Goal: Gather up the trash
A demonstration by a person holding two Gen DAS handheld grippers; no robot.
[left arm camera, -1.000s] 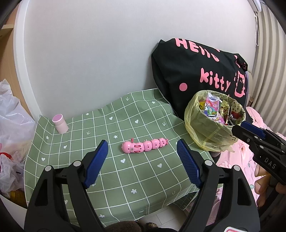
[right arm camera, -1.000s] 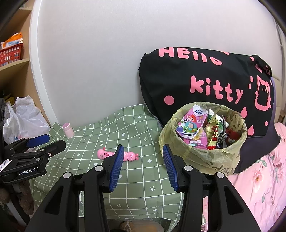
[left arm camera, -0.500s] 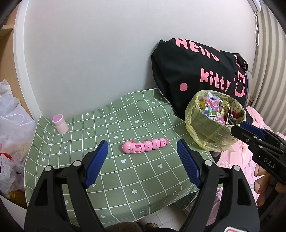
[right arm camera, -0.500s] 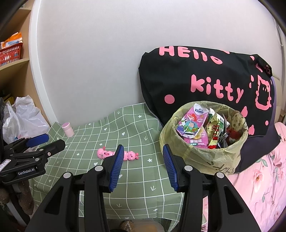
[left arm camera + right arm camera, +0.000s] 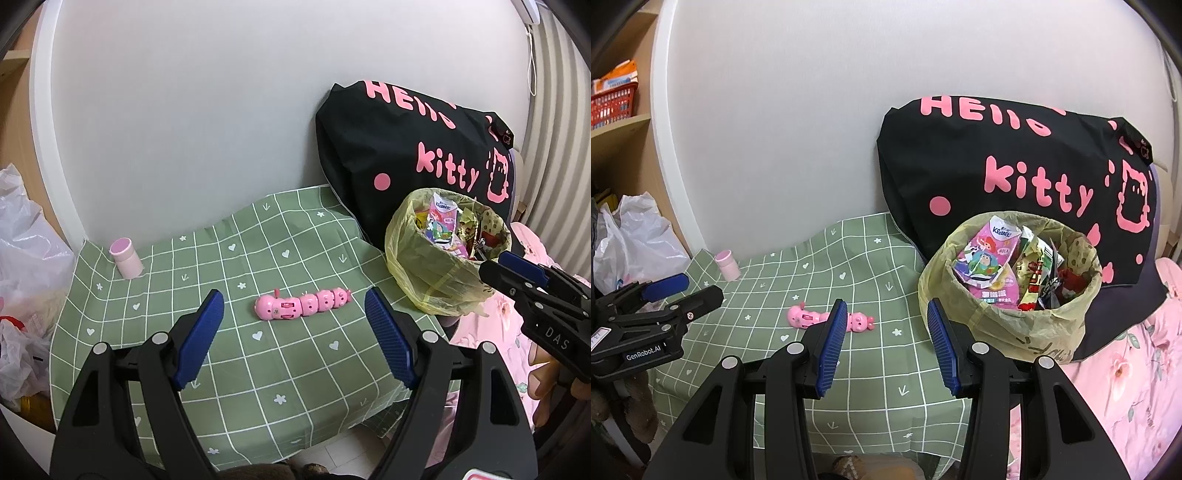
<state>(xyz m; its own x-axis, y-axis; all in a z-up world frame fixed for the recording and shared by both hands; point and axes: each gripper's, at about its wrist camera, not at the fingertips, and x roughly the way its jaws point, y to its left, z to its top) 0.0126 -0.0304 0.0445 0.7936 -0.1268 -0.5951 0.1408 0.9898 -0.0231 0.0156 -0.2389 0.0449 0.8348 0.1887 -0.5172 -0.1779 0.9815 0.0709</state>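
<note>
A bin lined with a yellow-green bag (image 5: 1004,325) (image 5: 424,273) stands at the table's right end, full of colourful wrappers (image 5: 990,266). A pink segmented caterpillar toy (image 5: 301,304) (image 5: 801,317) lies mid-table on the green checked cloth (image 5: 221,362). My left gripper (image 5: 293,336) hovers open just in front of the toy, nothing between its blue pads. My right gripper (image 5: 886,339) stands open and bare over the cloth, left of the bin. Each gripper shows at the edge of the other's view.
A small pink bottle (image 5: 125,257) stands at the cloth's back left corner. A black cushion with pink lettering (image 5: 1015,166) leans behind the bin. White plastic bags (image 5: 22,280) sit left of the table, pink floral bedding (image 5: 1126,387) at right, and a shelf with a red basket (image 5: 613,99).
</note>
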